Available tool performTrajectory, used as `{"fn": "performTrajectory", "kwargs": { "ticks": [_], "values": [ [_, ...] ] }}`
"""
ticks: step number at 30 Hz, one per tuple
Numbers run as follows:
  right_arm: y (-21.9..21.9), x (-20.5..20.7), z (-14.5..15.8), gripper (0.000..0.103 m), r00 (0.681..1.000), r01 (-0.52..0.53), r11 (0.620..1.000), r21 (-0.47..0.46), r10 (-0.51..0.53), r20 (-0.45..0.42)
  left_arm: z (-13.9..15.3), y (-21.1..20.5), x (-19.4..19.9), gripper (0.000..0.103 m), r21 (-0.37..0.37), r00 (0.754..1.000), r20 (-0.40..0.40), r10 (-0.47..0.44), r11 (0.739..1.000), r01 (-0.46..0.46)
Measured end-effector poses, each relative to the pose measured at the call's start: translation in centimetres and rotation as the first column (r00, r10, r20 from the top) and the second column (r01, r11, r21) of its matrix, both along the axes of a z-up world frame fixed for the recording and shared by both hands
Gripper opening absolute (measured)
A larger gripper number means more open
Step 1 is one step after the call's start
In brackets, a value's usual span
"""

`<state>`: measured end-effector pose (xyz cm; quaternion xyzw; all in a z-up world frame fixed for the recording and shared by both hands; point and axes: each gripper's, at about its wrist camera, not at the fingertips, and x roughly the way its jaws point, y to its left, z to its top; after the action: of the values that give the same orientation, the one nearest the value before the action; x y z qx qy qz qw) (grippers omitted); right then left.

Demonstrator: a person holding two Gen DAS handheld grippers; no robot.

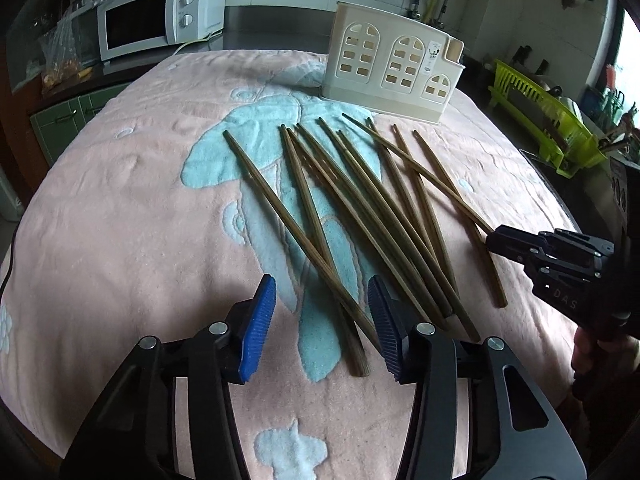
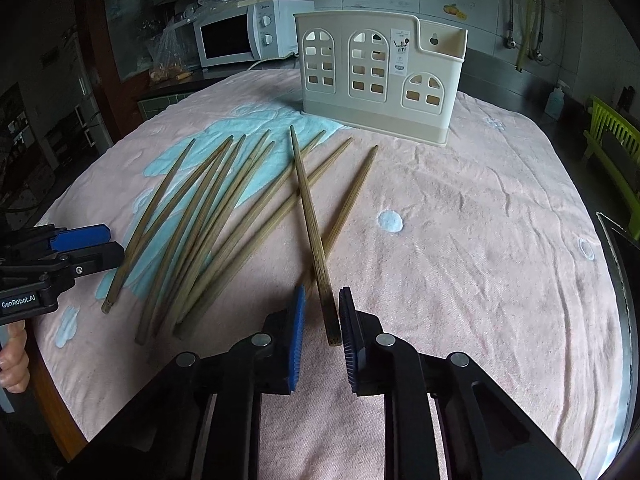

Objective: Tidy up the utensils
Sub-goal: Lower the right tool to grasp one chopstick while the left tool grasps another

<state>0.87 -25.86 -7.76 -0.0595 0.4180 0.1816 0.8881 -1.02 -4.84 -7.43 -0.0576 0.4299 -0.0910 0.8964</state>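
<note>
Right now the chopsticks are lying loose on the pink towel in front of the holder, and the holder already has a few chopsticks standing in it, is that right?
Not quite. The chopsticks do lie loose on the pink towel in front of the holder, but no chopsticks stand in the holder: nothing rises above its rim and nothing shows through its window cut-outs. The right wrist view shows this most clearly.

From the right wrist view, the pink towel (image 2: 480,264) lies bare from 1 to 4 o'clock, giving open passage on that side up to the cream utensil holder (image 2: 380,80), which blocks the way at 12 o'clock. The fan of chopsticks (image 2: 208,232) covers the cloth from 9 to 12 o'clock, and the left gripper (image 2: 86,246) crowds its 9 o'clock edge. The towel's bare stretch (image 1: 112,216) at 9 to 11 o'clock in the left wrist view is free up to the microwave (image 1: 160,16).
</note>
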Motion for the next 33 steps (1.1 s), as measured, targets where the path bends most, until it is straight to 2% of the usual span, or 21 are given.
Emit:
{"fn": "performTrajectory", "kwargs": {
  "ticks": [3, 10, 13, 20, 24, 33],
  "values": [
    [-0.3, 0.3, -0.2, 0.010, 1.000, 0.007, 1.000, 0.017, -0.007, -0.012, -0.3, -0.1, 0.5, 0.038, -0.029, 1.000, -0.020, 0.015, 0.999, -0.016],
    [-0.4, 0.4, -0.1, 0.009, 1.000, 0.002, 1.000, 0.030, -0.002, -0.009, -1.2, -0.1, 1.4, 0.021, -0.088, 0.997, -0.069, 0.038, 0.995, -0.044],
    [-0.3, 0.3, -0.1, 0.007, 1.000, 0.001, 1.000, 0.030, 0.000, -0.008, -1.4, 0.2, 1.7, 0.017, -0.112, 0.996, -0.077, 0.050, 0.992, -0.058],
    [-0.2, 0.1, 0.1, 0.007, 1.000, 0.008, 1.000, 0.023, -0.008, 0.005, -1.4, 0.8, 1.8, 0.014, -0.139, 0.995, -0.083, 0.060, 0.988, -0.071],
    [-0.2, -0.4, 0.7, 0.007, 1.000, 0.015, 0.999, 0.029, -0.016, 0.024, -0.9, 1.7, 1.5, 0.005, -0.145, 0.994, -0.061, 0.086, 0.985, -0.094],
    [0.2, -1.6, 2.9, 0.007, 0.996, 0.031, 0.998, 0.053, -0.036, 0.086, 1.0, 3.4, 0.6, 0.005, -0.081, 0.993, 0.032, 0.113, 0.991, -0.110]
  ]
}}
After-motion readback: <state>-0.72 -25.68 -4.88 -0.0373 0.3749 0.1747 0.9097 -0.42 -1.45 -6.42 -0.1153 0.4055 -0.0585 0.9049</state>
